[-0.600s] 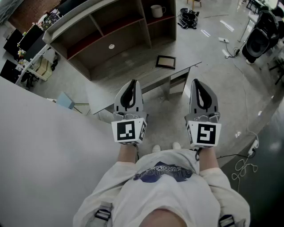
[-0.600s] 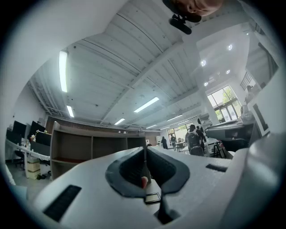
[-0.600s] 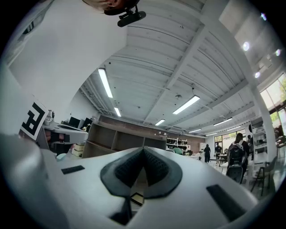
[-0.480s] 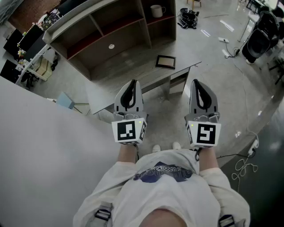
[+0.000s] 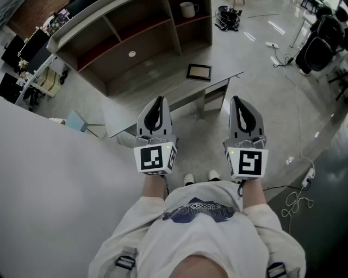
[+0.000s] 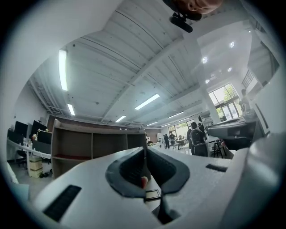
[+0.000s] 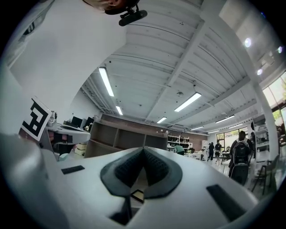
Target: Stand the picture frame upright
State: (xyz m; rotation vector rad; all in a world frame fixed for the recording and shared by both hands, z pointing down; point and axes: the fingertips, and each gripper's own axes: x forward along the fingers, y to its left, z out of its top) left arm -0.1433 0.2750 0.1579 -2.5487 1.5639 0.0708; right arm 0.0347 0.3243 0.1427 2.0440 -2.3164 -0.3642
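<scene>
A dark-rimmed picture frame lies flat near the right end of the grey table. My left gripper and right gripper are held side by side at waist height, well short of the frame. Both point toward the table. Each has its jaws together with nothing between them. The left gripper view shows the shut left gripper, and the frame peeks out below the pads. In the right gripper view the shut right gripper has the frame under its pads.
A brown open shelf unit stands behind the table, with a white mug in one bay. A white partition fills the left. A blue box sits on the floor, black chairs stand at right, and cables lie near my feet.
The table, shelf and frame have slid slightly up and left in the head view. Both grippers stay shut, side by side.
</scene>
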